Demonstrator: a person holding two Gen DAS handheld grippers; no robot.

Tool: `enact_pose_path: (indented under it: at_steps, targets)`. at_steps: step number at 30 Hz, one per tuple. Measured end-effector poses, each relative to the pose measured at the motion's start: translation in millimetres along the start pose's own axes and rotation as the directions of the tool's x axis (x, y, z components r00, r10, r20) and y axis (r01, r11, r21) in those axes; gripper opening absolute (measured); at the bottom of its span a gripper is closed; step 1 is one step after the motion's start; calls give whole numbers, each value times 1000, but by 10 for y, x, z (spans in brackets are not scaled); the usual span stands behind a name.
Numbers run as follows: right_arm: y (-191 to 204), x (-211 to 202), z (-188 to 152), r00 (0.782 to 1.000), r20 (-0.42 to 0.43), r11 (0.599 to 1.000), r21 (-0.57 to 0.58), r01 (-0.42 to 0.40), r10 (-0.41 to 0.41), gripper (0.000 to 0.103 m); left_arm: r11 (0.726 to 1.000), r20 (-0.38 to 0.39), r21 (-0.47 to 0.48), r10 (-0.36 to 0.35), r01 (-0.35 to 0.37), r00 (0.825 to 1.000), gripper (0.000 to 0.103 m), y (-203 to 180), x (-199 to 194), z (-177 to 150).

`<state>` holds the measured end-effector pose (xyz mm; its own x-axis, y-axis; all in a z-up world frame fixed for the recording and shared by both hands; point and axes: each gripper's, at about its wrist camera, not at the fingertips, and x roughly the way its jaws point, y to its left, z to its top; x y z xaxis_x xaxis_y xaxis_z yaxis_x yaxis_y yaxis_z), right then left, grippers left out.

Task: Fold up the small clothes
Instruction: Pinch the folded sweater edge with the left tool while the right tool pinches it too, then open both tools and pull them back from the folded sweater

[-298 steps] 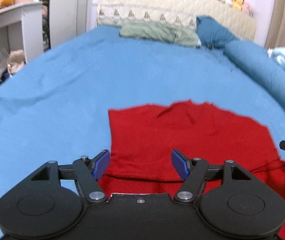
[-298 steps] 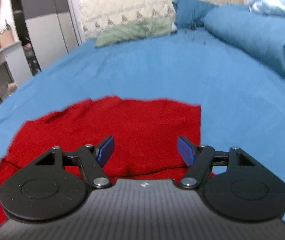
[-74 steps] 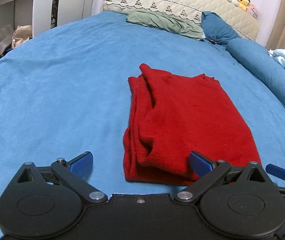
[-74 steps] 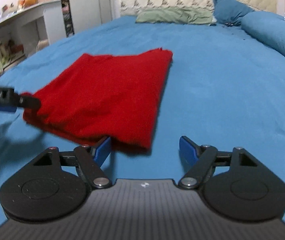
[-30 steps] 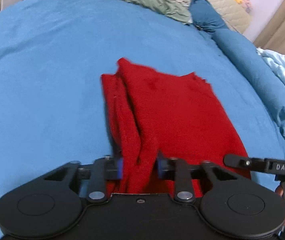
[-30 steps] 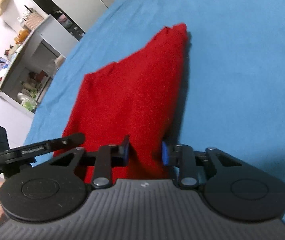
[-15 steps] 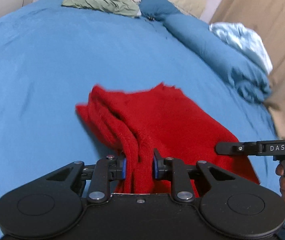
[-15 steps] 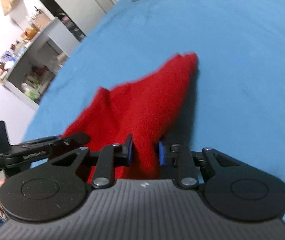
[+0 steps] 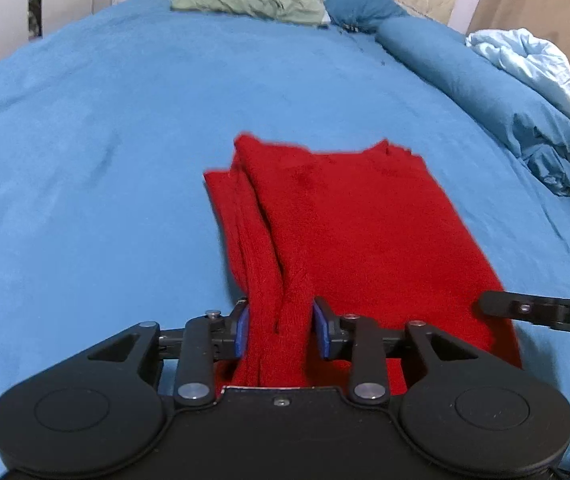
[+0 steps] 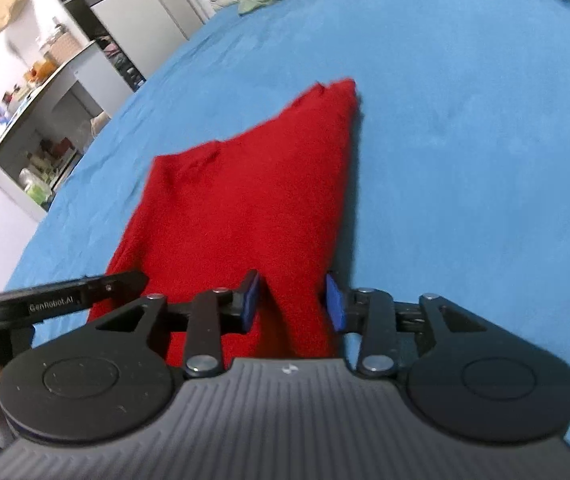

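One wide bed [image 9: 85, 128] in blue sheeting fills both views, and the red garment [image 9: 349, 216] lies on it, already folded into a long narrow stack. In the left wrist view a rolled blue duvet [image 9: 485, 80] runs along the bed's far edge toward 2 o'clock, with a green pillow [image 9: 245, 0] at 12 o'clock by the headboard.

The garment's long axis runs straight away from both tools, from 6 o'clock up toward 12 o'clock. Each tool has one near corner: the left hand-held gripper [image 9: 281, 330] is closed to a narrow gap around the thick bunched layers at the stack's left near corner, blue pads pressing the cloth from both sides. The right hand-held gripper [image 10: 294, 300] pinches the right near corner in the same way, its pads set close against the red fabric. Neither is nearer than the other; they sit side by side along the short near edge, and each shows in the other's view as a black finger at the frame edge.

The garment's far end rests on the sheet at 12 o'clock. Judging by this hold, the next fold would carry the near edge forward along that axis onto the far end, both corners travelling level.
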<state>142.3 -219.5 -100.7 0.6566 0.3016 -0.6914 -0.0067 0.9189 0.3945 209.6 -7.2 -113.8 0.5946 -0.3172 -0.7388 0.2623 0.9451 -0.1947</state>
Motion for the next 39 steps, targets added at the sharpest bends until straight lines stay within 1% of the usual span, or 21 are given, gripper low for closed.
enact_pose_path:
  at_steps: [2, 3, 4, 5, 6, 7, 8, 9, 11, 13, 16, 17, 19, 21, 23, 25, 27, 30, 35, 39]
  targets:
    - [120, -165, 43, 1000, 23, 999, -36, -1, 1, 64, 1000, 27, 15, 13, -14, 1000, 37, -35, -207, 24]
    - [178, -268, 66, 999, 32, 999, -52, -3, 4, 65, 1000, 42, 19, 15, -16, 999, 40, -65, -337, 56]
    - [245, -401, 90, 999, 44, 998, -68, -1, 4, 71, 1000, 62, 22, 18, -19, 998, 44, -96, -498, 85]
    - [324, -556, 112, 998, 58, 996, -86, 11, -6, 79, 999, 79, 24, 22, -24, 997, 59, -126, -644, 111]
    - [412, -733, 131, 997, 75, 994, -103, 31, -24, 84, 999, 104, 26, 28, -30, 994, 81, -162, -822, 137]
    - [486, -883, 144, 995, 94, 993, -113, 47, -36, 95, 999, 128, 28, 39, -43, 991, 90, -204, -1003, 144]
    - [566, -1070, 146, 992, 118, 991, -118, 63, -49, 103, 998, 158, 32, 48, -54, 986, 99, -251, -1203, 141]
    - [639, -1235, 146, 988, 140, 989, -121, 80, -63, 103, 997, 185, 41, 51, -60, 981, 102, -308, -1393, 127]
    - [812, -1569, 93, 979, 181, 983, -137, 122, -96, 103, 994, 210, 62, 70, -85, 975, 103, -422, -1716, 86]
    - [966, -1829, -5, 968, 201, 972, -152, 181, -149, 103, 991, 204, 61, 107, -122, 973, 103, -502, -1953, -9]
    - [1143, -2093, -220, 948, 199, 948, -151, 279, -248, 103, 986, 184, 39, 154, -164, 971, 103, -543, -2182, -222]
    - [1174, -2138, -289, 946, 184, 944, -146, 296, -268, 103, 986, 174, 31, 157, -165, 972, 103, -544, -2231, -302]
    - [1210, -2199, -444, 945, 148, 941, -133, 311, -291, 103, 986, 159, 27, 155, -162, 975, 103, -548, -2284, -453]
    - [1225, -2228, -605, 941, 129, 938, -115, 328, -313, 103, 984, 148, 23, 170, -175, 974, 103, -547, -2321, -600]
    - [1234, -2235, -763, 932, 115, 928, -110, 357, -345, 103, 979, 139, 27, 195, -201, 971, 103, -569, -2343, -734]
    - [1233, -2228, -906, 923, 105, 918, -114, 380, -369, 103, 978, 136, 34, 199, -206, 970, 103, -572, -2373, -841]
    - [1157, -2250, -1027, 926, 90, 921, -99, 376, -368, 103, 979, 128, 39, 191, -198, 973, 103, -562, -2351, -914]
    - [1138, -2231, -1132, 927, 87, 926, -69, 370, -364, 103, 981, 116, 38, 183, -189, 976, 103, -553, -2328, -994]
    - [1197, -2207, -1233, 914, 86, 909, -101, 404, -396, 103, 978, 128, 53, 192, -200, 973, 103, -586, -2349, -1062]
    - [1217, -2198, -1252, 912, 78, 906, -111, 409, -402, 103, 977, 143, 67, 193, -204, 971, 103, -611, -2365, -1054]
